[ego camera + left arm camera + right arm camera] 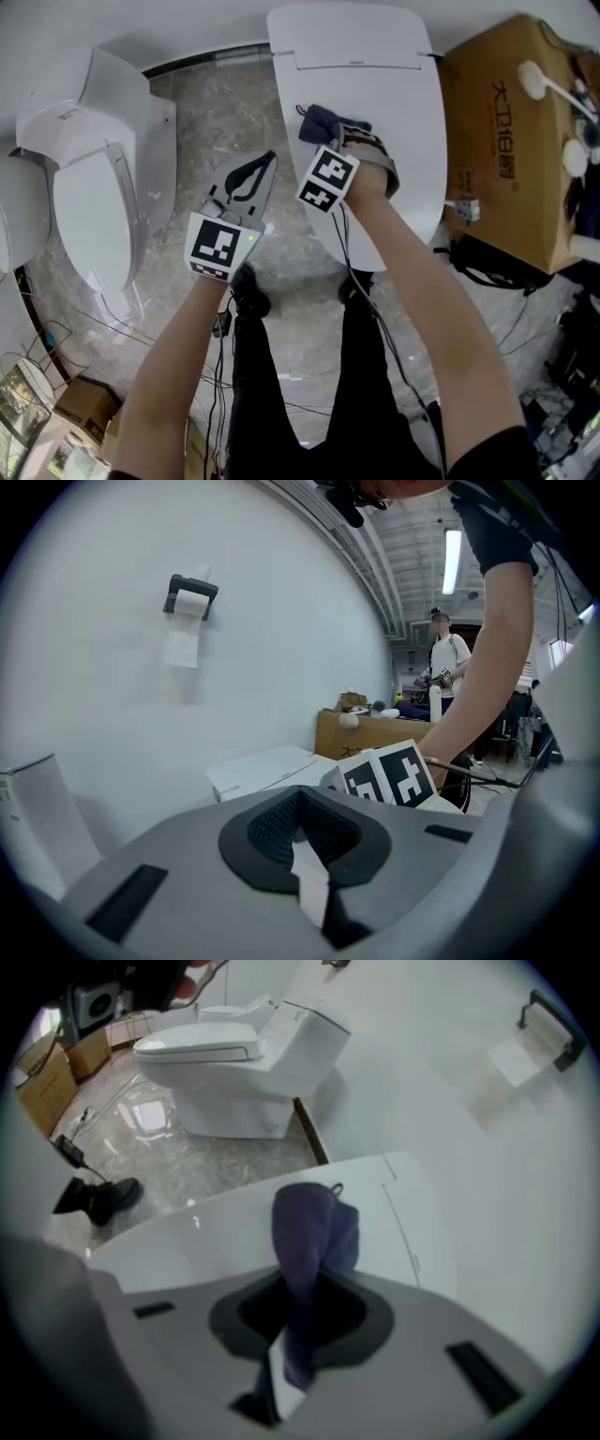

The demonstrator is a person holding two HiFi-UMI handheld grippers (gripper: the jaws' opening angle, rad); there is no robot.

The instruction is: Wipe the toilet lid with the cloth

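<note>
Head view | right gripper [336,131]: clenched on cloth [317,120], lying on toilet lid [394,103] near its left edge, toward hinge end | left gripper [262,169]: pinched together, empty, off lid's left edge | lid's long axis: front to hinge; nearer hand: right; lengthwise stroke probably next.

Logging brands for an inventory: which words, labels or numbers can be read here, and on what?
"大卫", followed by characters I cannot make out: printed sideways on the cardboard box.
Small mark near the hinge of the toilet lid: too small to read.
Small mark on the second toilet: too small to read.
</note>
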